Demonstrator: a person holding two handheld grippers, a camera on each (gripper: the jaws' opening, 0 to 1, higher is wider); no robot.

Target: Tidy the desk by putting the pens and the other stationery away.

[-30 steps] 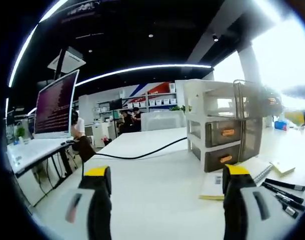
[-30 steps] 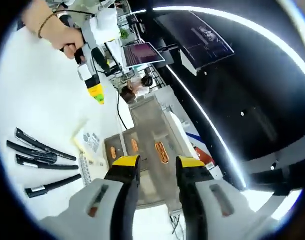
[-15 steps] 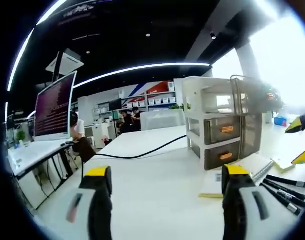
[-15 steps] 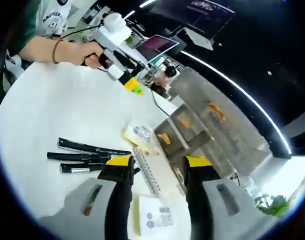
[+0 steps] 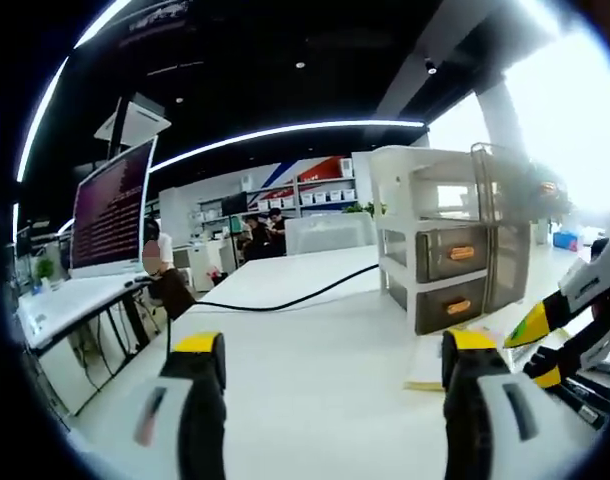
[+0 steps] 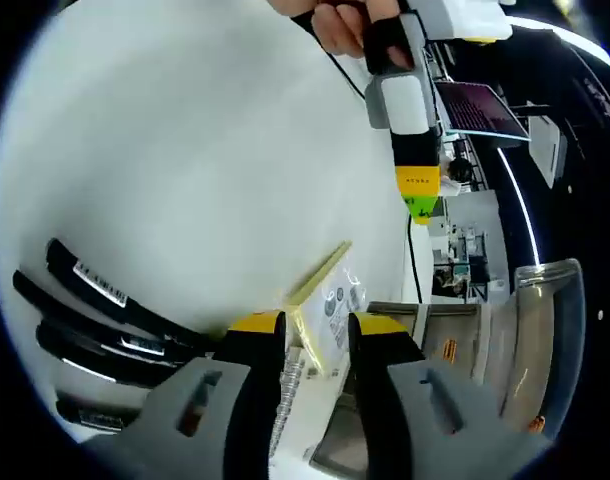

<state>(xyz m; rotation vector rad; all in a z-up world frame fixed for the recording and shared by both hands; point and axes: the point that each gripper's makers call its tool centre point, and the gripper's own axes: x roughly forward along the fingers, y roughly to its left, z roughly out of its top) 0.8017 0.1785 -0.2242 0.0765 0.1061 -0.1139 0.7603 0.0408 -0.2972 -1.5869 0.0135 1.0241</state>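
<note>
Several black pens (image 6: 95, 318) lie side by side on the white desk (image 6: 185, 150), just left of my right gripper (image 6: 315, 323). Its jaws stand a little apart with nothing between them, over a spiral notebook (image 6: 330, 300) with a yellow-edged pad. In the left gripper view that right gripper (image 5: 538, 350) comes in from the right, above the pens (image 5: 585, 405). My left gripper (image 5: 333, 345) is wide open and holds nothing, low over bare desk. A hand holds the left gripper (image 6: 417, 170) at the top of the right gripper view. A drawer unit (image 5: 450, 250) stands behind the notebook (image 5: 423, 368).
A black cable (image 5: 285, 303) runs across the desk toward the drawer unit (image 6: 485, 350). A monitor (image 5: 110, 208) stands on another desk at the left, with people and shelves far behind. Bare white desk spreads in front of my left gripper.
My right gripper has swung down toward the desk, closer to the pens and notebook, and has come further into the left gripper view. My left gripper has hardly moved.
</note>
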